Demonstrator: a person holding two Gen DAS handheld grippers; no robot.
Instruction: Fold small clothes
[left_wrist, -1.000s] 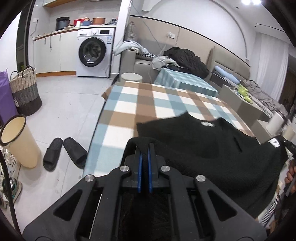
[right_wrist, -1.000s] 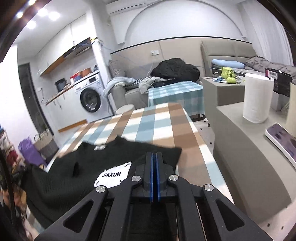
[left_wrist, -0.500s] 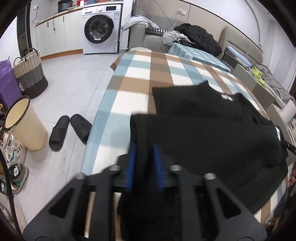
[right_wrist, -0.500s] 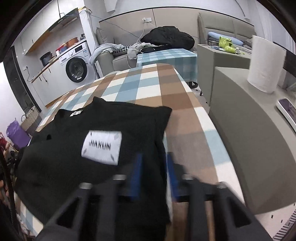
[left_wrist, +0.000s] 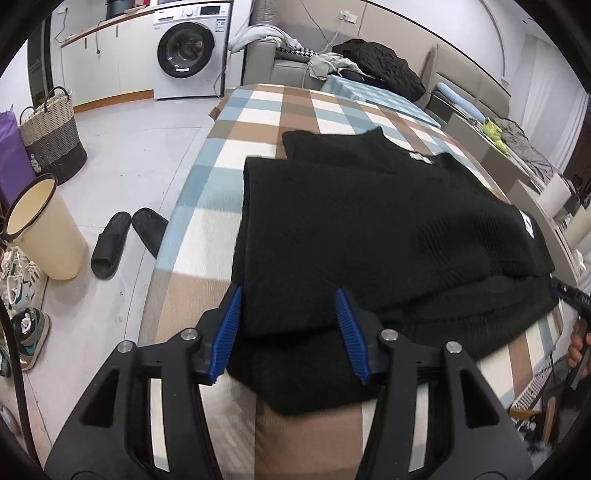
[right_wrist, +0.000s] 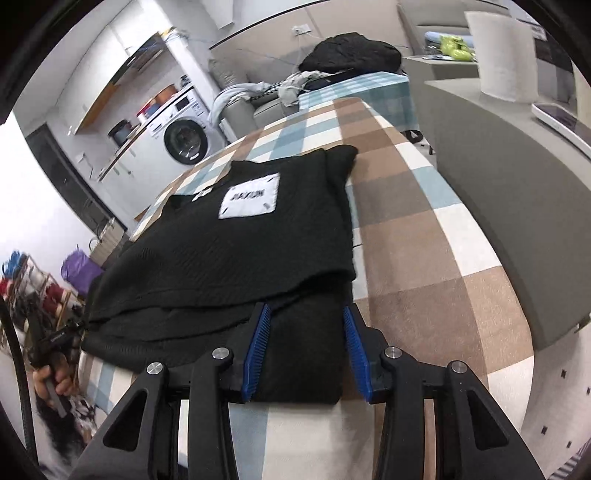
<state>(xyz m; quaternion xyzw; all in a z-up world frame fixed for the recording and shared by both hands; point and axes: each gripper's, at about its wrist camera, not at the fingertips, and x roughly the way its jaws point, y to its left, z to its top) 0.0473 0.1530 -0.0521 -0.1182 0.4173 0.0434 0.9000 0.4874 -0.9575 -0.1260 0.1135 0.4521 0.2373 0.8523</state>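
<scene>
A black knit sweater (left_wrist: 369, 229) with a white sewn patch (right_wrist: 249, 201) lies folded over on the checked brown, blue and white tabletop (left_wrist: 258, 122). The left gripper (left_wrist: 288, 306) is opening, its blue ribbed fingers (left_wrist: 231, 328) straddling the sweater's near edge, apparently without pinching it. The right gripper (right_wrist: 304, 323) stands released, its fingers (right_wrist: 258, 350) either side of the near corner.

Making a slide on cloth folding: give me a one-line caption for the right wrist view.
Right gripper, jaws apart, over the folded black knit sweater with its white patch, on the checked tablecloth.

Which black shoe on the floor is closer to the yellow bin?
The left black slipper. It lies right next to the cream-yellow bin, while its twin, the right black slipper, sits on the far side, nearer the checked table.
</scene>
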